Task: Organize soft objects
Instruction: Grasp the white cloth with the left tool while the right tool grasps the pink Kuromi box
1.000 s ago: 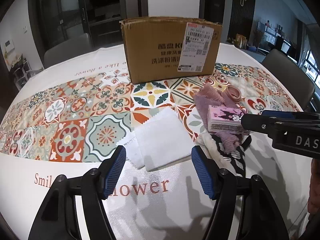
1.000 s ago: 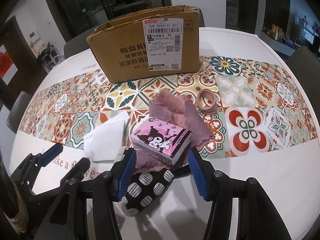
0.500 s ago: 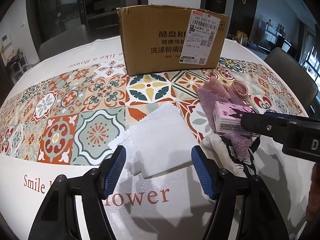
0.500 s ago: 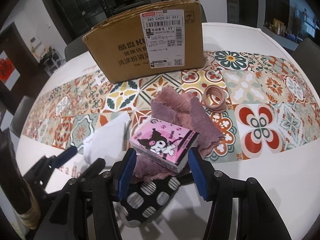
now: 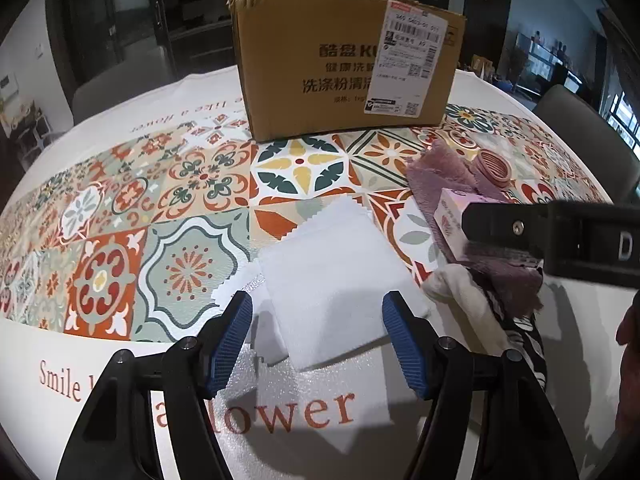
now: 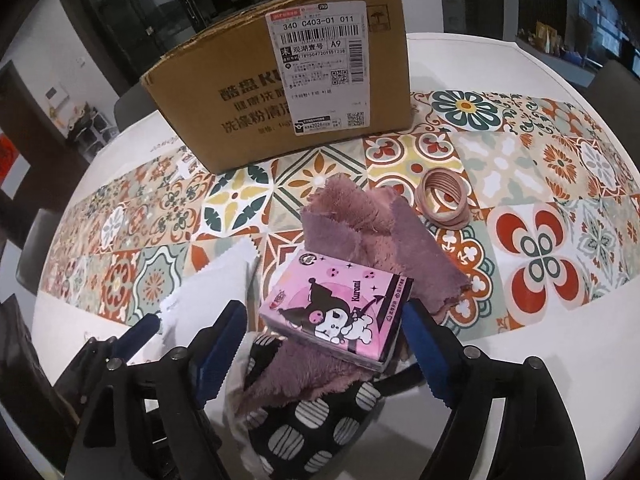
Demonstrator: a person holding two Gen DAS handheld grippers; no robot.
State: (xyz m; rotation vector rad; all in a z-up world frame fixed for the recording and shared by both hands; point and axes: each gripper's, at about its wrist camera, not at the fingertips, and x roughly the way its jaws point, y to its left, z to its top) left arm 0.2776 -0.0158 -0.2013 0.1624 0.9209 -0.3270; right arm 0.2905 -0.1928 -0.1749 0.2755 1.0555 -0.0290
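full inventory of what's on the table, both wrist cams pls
cardboard box: 1, brown, white shipping label, far centre of table
purple cloth: 1, fuzzy mauve, under the tissue pack
tissue pack: 1, pink cartoon print, atop the purple cloth
ring stack: 1, pink, right of the purple cloth
white cloth: 1, white, ahead of left gripper
patterned fabric: 1, black and white, under the purple cloth
tablecloth: 1, white with tile-print band
left gripper: open, blue pads
right gripper: open, straddling the tissue pack

The right gripper [image 5: 504,224] hides most of the pink tissue pack [image 5: 450,216] in the left view. The spotted black cloth [image 6: 320,416] lies partly buried, perhaps a sock.
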